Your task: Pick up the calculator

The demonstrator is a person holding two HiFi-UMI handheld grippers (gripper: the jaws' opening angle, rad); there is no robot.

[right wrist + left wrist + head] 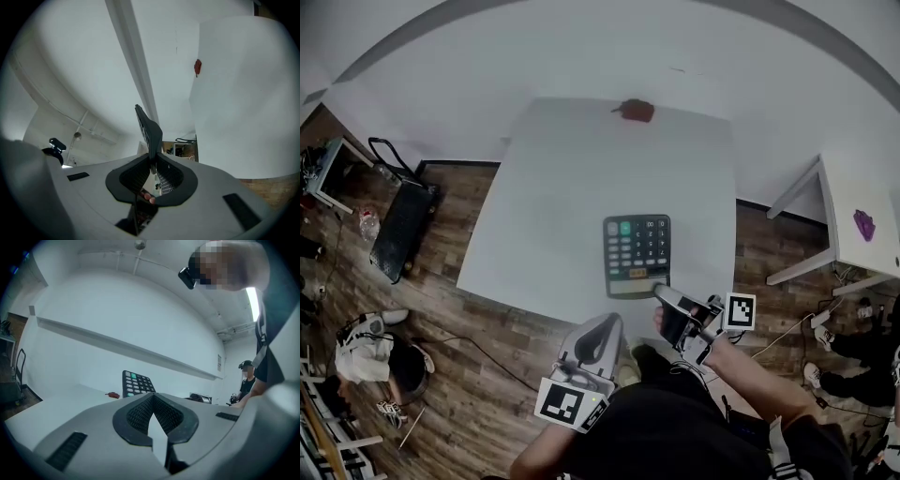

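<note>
The dark calculator (637,255), with green keys and a pale display strip, hangs over the near part of the white table (553,178). My right gripper (662,292) is shut on its near edge. The right gripper view shows the calculator (148,127) edge-on, rising from between the jaws of that gripper (151,158). My left gripper (607,324) is shut on nothing, below the table's near edge and left of the calculator. From the left gripper (153,396), the calculator (137,383) appears tilted up off the tabletop.
A small red object (637,111) lies at the table's far edge. A second white table with a purple item (863,225) stands at the right. A black cart (401,230) stands on the wooden floor at the left. A person (366,352) crouches at the lower left.
</note>
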